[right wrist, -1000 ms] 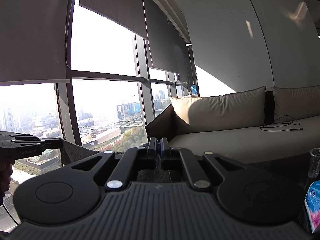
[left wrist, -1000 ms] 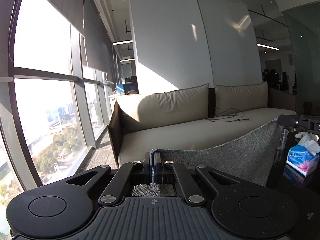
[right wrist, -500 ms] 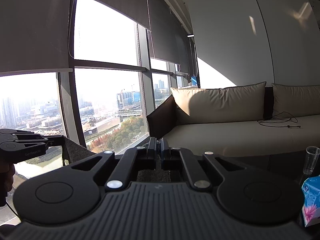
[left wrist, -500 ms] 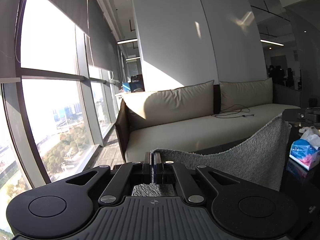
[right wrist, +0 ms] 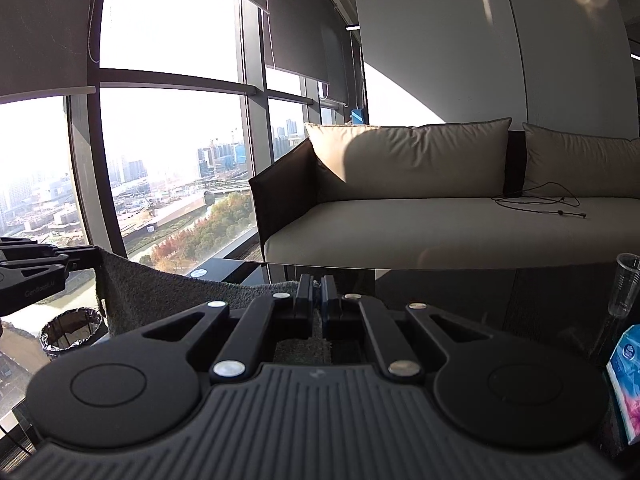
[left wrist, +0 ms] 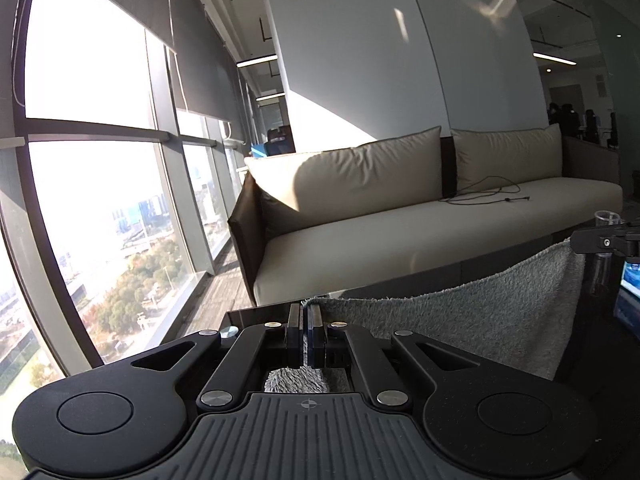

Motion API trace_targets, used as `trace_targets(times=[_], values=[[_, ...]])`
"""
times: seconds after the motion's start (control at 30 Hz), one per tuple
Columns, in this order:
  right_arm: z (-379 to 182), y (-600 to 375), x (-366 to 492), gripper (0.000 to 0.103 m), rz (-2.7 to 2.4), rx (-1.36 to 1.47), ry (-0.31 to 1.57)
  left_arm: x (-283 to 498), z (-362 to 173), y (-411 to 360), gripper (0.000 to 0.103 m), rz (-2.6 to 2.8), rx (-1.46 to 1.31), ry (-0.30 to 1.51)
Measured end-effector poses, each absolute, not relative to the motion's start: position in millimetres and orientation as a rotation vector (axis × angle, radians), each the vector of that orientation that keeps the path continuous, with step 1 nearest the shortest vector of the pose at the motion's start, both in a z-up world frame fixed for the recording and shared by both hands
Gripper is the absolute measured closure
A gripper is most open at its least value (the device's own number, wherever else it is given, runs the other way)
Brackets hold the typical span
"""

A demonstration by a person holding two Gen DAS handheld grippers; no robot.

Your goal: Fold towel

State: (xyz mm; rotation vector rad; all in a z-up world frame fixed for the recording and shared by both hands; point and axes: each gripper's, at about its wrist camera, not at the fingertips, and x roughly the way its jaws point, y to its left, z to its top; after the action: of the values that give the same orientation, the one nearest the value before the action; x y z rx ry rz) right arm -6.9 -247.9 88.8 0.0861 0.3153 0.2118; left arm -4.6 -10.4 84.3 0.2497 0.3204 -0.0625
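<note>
Each hand-held gripper [left wrist: 306, 312] [right wrist: 317, 286] pinches a corner of the grey towel [left wrist: 480, 320].

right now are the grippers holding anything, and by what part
Both hold the grey towel by its top edge: the left hand-held gripper is shut on one upper corner, the right hand-held gripper on the other, with the towel sagging between them.

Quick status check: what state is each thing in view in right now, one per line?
Towel: grey, held up by two corners, sagging between them.
Left gripper: shut on towel.
Right gripper: shut on towel.
Plastic cup: upright, looks empty.
Tissue pack: standing at the right edge.
Bin: lined, open.
</note>
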Motion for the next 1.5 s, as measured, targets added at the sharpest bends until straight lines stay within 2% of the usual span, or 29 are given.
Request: trace_targets(times=[0.4,0.97,1.23,1.5], values=[[37,-239,50,0.099,0.153,0.036,0.404,63,28,-9,0.101,-0.051,0.317,0.384],[-10,-217,103,0.099,0.109,0.012,0.507,118,-16,2,0.098,-0.063,0.361,0.485],[-23,-212,120,0.099,0.071,-0.053,0.523,120,-16,30,0.090,-0.020,0.297,0.520],[-29,-213,126,0.099,0.052,-0.088,0.535,118,-15,47,0.090,-0.005,0.239,0.592]])
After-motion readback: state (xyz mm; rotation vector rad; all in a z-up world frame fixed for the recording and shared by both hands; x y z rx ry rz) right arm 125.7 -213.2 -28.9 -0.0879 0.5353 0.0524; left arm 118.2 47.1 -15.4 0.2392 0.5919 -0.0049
